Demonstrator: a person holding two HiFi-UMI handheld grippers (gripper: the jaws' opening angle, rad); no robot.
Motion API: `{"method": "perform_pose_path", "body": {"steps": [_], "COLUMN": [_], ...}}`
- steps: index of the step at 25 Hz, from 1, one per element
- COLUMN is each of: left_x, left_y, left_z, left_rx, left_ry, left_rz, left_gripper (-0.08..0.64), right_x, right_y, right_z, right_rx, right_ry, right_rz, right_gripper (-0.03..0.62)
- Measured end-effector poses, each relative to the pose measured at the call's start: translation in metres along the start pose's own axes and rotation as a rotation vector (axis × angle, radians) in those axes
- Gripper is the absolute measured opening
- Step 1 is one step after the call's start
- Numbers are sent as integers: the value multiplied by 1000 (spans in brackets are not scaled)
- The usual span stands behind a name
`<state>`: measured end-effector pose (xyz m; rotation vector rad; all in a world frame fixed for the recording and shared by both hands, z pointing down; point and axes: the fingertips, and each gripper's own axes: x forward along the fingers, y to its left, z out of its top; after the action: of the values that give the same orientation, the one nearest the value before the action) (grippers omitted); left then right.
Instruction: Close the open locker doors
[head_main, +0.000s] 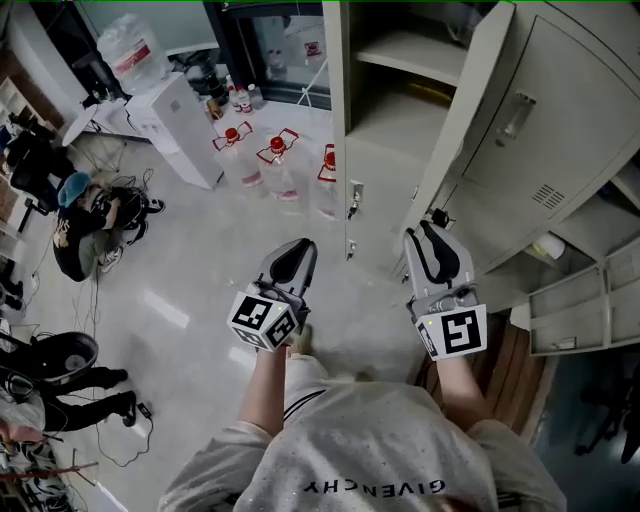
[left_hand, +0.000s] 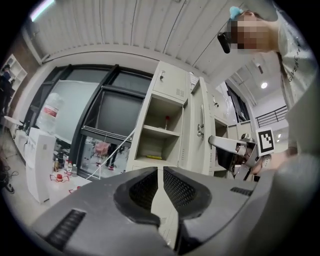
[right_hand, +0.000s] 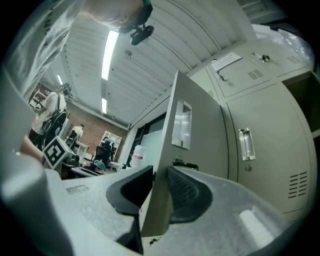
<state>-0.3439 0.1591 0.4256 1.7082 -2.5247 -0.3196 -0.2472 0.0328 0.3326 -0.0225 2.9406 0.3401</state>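
While ajar, beige locker door (head_main: 540, 130) apparently within right tongs (head_main: 431, 228).

Ceiling strip lights (right_hand: 107, 50) give even brightness; both gripper views bend strongly toward dark corners.

I count two grippers: my left gripper (head_main: 303, 246) and my right gripper (head_main: 431, 226). Each one has one marker cube, so that makes two cubes, the left cube (head_main: 263, 320) and the right cube (head_main: 452, 333). I see two open locker doors, one tall door (head_main: 530, 130) and one low door (head_main: 585, 305). On the floor stand three water bottles (head_main: 233, 150) (head_main: 279, 165) (head_main: 329, 172) with red tops. There is one big water jug (head_main: 130, 50) and one white water machine (head_main: 178, 125). Two people are down on the floor — one person in a blue cap (head_main: 82, 210) and one person in black (head_main: 75, 382).
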Motion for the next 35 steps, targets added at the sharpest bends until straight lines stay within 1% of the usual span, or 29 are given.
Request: {"method": "perform_pose_path", "body": {"steps": [3,7,9,14,21,28,35], "left_x": [16,36,43,48,51,57,65], "left_y": [29,64,81,121,168,206,226], "left_z": [9,21,25,28,31,35,29], "left_rx": [-10,-14,-18,-40,-52,-64,-78], "left_ry": [3,14,19,34,45,50,69], "left_rz": [-33,-84,-106,-142,-185,-216,-248], "left_gripper": [31,31,31,31,31,31,31], "right_x": [26,63,81,124,179,221,247], "right_y": [11,22,25,30,24,17,4], "right_z": [-2,-10,-13,-23,-35,-54,-66], "right_rx": [-44,-17,-27,-33,-52,-28,-36], "right_ry": [6,38,46,75,85,117,139], "right_rz": [-19,-45,-66,-127,-215,-280,-332], "right_gripper": [89,89,89,86,83,83,83]}}
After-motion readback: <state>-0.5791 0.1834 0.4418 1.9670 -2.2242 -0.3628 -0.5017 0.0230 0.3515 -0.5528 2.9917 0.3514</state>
